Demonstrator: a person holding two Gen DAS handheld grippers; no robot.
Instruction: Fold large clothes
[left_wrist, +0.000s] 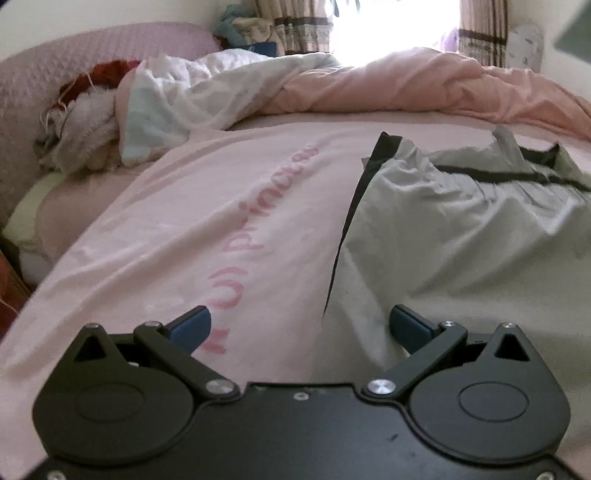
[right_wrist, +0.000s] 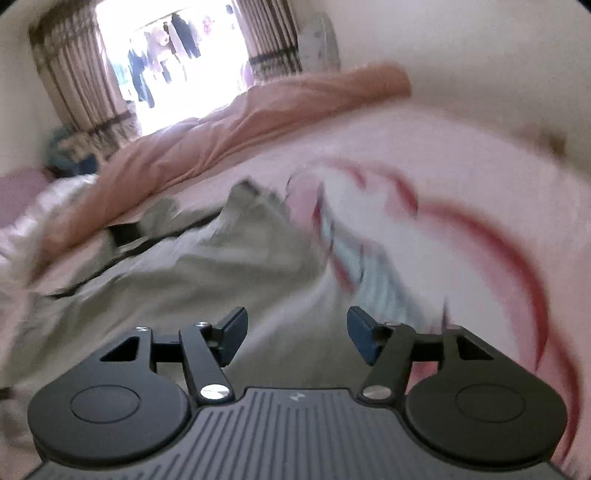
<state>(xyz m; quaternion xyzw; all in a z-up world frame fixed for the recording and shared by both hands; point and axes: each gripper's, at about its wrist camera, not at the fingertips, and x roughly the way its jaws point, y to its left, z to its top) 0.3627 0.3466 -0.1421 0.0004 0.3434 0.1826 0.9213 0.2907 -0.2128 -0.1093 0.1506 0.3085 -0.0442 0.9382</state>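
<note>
Grey garment (left_wrist: 461, 236) lies beneath both wide-open, empty hand-held grippers, left (left_wrist: 300, 326) and right (right_wrist: 297, 334).

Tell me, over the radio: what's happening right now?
Left gripper open, empty. Right gripper open, empty. Grey garment rumpled on pink bedsheet. Nothing blocking.

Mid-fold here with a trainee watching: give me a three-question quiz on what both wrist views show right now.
1. True or false: the left gripper has cloth clamped between its fingers.
2. What colour is the trim along the edge of the grey garment?
A) red B) black C) white
3. Fill in: the grey garment lies on a ____ sheet with lettering.

Key:
1. False; both it and the right gripper are open, nothing between the fingers.
2. B
3. pink
</note>
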